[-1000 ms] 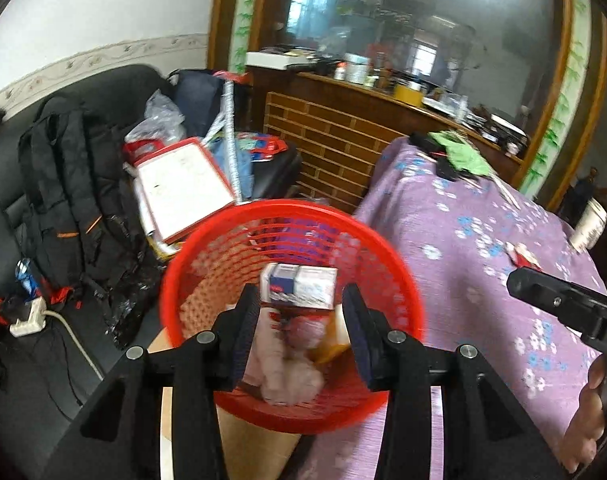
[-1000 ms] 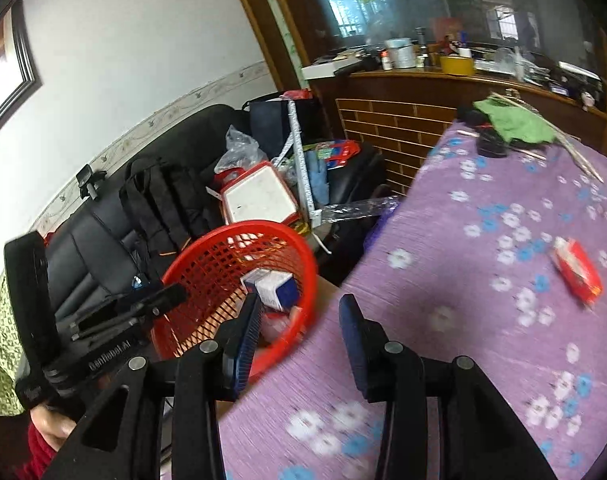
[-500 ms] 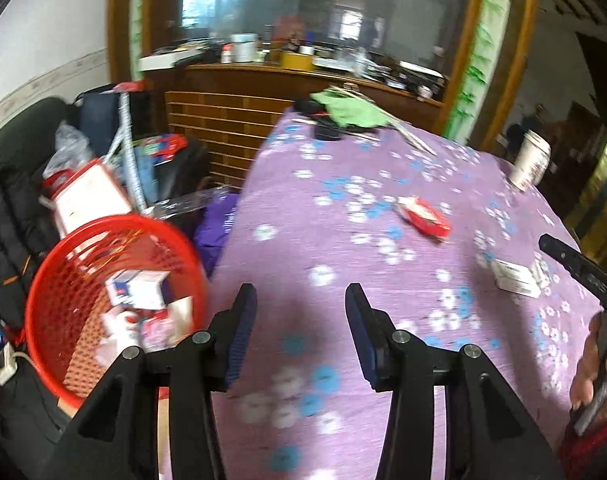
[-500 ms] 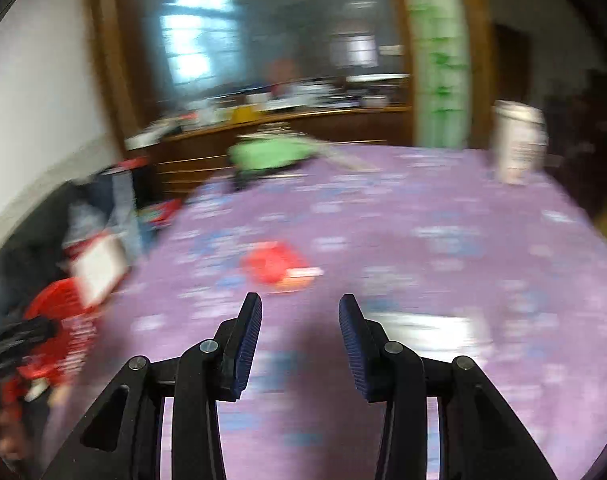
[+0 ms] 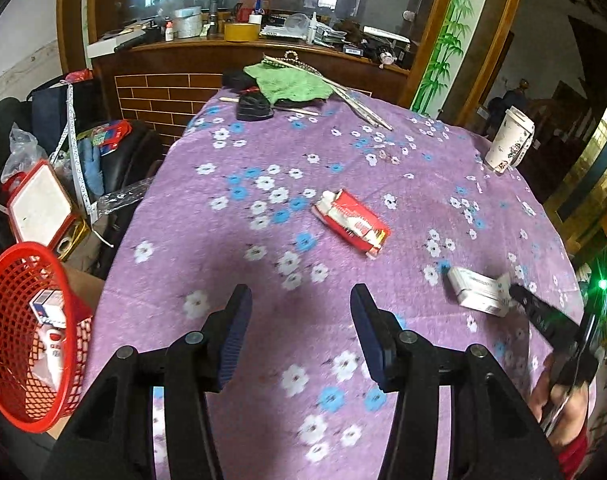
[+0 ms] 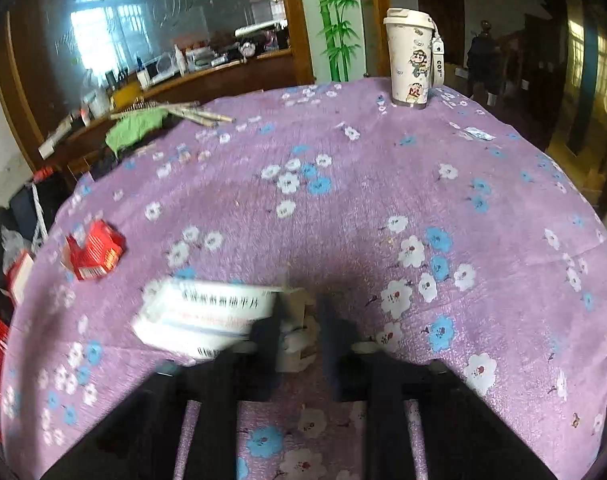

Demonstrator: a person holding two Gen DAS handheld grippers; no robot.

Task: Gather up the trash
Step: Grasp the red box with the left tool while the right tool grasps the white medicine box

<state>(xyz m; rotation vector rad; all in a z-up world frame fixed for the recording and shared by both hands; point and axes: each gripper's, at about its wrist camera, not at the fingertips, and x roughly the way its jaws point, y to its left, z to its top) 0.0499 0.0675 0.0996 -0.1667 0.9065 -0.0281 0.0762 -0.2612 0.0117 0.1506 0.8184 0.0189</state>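
White box (image 6: 207, 320) lying on the purple floral tablecloth (image 6: 343, 200), near the table's front edge, end flap (image 6: 297, 312) open toward the right gripper (image 6: 299, 328). Jaws there nearly shut, pinching that flap rather than the body; blurred view, so grip probably on the flap only, likely weak for a lift. Red packet (image 5: 349, 222) flat mid-table, untouched, well apart from the box. Left gripper (image 5: 299, 320) hovering over bare cloth short of the packet, jaws partly spread and opening, nothing between them, probably lining up on the packet. Red basket (image 5: 23, 332) off the table's left edge, already holding trash, within easy reach for drops. Cup (image 6: 409, 60) upright at far edge, likely not trash.
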